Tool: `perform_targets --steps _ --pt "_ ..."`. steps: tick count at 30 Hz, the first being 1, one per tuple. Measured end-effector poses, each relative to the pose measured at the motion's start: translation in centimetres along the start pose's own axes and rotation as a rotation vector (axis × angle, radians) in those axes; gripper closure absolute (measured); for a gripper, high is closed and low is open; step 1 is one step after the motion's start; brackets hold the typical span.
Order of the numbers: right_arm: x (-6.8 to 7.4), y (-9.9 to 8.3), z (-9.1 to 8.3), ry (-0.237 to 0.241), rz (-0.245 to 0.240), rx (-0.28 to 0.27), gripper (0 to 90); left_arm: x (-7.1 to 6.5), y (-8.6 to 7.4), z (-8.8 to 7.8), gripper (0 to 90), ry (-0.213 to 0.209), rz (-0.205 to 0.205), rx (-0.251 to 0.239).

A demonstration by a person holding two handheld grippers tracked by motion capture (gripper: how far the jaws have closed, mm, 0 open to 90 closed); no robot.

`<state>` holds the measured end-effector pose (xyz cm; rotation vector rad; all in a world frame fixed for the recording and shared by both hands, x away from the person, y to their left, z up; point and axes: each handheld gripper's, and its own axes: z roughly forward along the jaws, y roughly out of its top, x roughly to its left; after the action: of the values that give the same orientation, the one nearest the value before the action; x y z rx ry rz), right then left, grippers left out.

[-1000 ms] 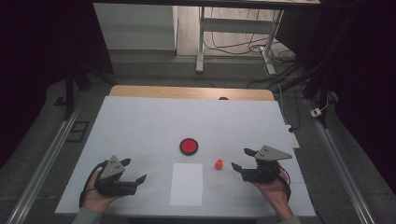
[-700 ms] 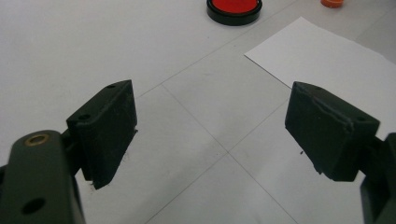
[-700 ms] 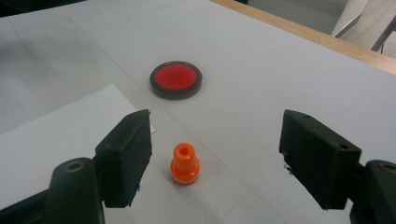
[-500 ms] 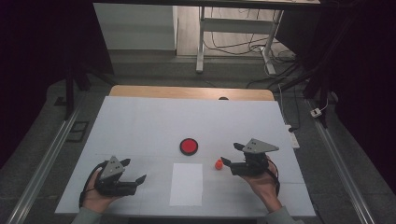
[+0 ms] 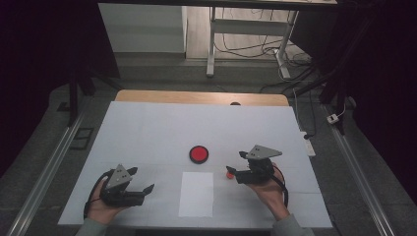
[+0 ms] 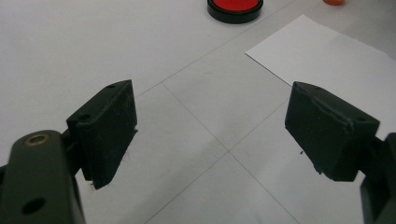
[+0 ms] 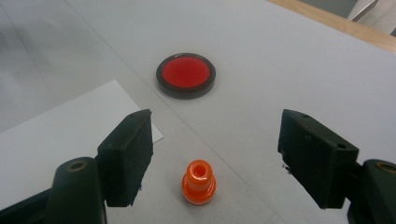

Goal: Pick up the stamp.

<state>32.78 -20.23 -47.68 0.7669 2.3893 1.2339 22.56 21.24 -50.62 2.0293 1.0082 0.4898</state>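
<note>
- The right gripper (image 7: 212,154) stood wide open at lower centre, holding nothing, its jaws flanking the small orange plastic stamp (image 7: 199,182).
- The left gripper (image 6: 212,135) gaped, empty.

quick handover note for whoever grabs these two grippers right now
Right gripper: open, fingers on either side of the small orange stamp, not closed on it. The stamp stands upright on the table, just right of the white paper sheet.
Left gripper: open, holding nothing, resting low over the table left of the sheet.
Round red ink pad: sits beyond the sheet, untouched, lid off.
Done: right gripper lined up on the stamp.
Left: probably close on the stamp, press it on the pad, then on the sheet, which looks blank.
</note>
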Motion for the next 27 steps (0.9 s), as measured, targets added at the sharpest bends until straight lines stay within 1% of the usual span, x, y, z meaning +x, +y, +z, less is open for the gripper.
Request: perform_targets --steps 1,3,5,6,8,9,11,13,14,15,18,25,27 --pt "0.0 0.0 0.2 -0.002 -0.002 0.007 26.5 0.0 0.0 0.0 17.0 0.0 0.0 0.0" --pt "0.0 -0.2 0.7 0.008 0.01 0.014 27.3 0.0 0.0 0.0 17.0 0.002 0.001 0.001" --pt "0.0 -0.2 0.9 0.011 0.012 0.014 27.6 0.0 0.0 0.0 17.0 0.002 0.002 0.002" --pt "0.0 -0.4 1.1 0.017 0.017 0.023 28.1 0.0 0.0 0.0 17.0 0.003 0.002 0.002" --pt "0.1 -0.5 1.3 0.018 0.014 0.025 28.5 0.0 0.0 0.0 17.0 0.002 0.003 0.001" --pt "0.2 -0.7 1.6 0.01 0.006 0.043 29.3 0.0 0.0 0.0 17.0 0.001 0.003 0.001" --pt "0.2 -0.8 1.7 0.014 0.002 0.045 29.8 0.0 0.0 0.0 17.0 0.0 0.006 0.0" --pt "0.2 -1.1 2.0 0.018 0.007 0.058 31.8 -0.1 0.0 0.0 17.0 -0.001 0.007 0.0" --pt "0.2 -1.1 2.0 0.018 0.007 0.058 31.8 -0.1 0.0 0.0 17.0 0.0 0.008 0.0" --pt "0.2 -1.2 2.2 0.017 -0.005 0.066 33.5 -0.1 0.0 0.0 17.0 0.0 0.008 -0.001" --pt "0.3 -1.3 2.3 0.014 -0.01 0.069 35.3 -0.1 0.0 0.0 17.0 0.0 0.008 -0.002" --pt "0.1 -1.8 2.6 0.02 -0.005 0.098 43.3 -0.1 0.0 0.0 17.0 -0.001 0.012 0.0" --pt "0.1 -1.8 2.6 0.023 -0.007 0.101 43.9 -0.1 0.0 0.0 17.0 -0.001 0.013 0.0"
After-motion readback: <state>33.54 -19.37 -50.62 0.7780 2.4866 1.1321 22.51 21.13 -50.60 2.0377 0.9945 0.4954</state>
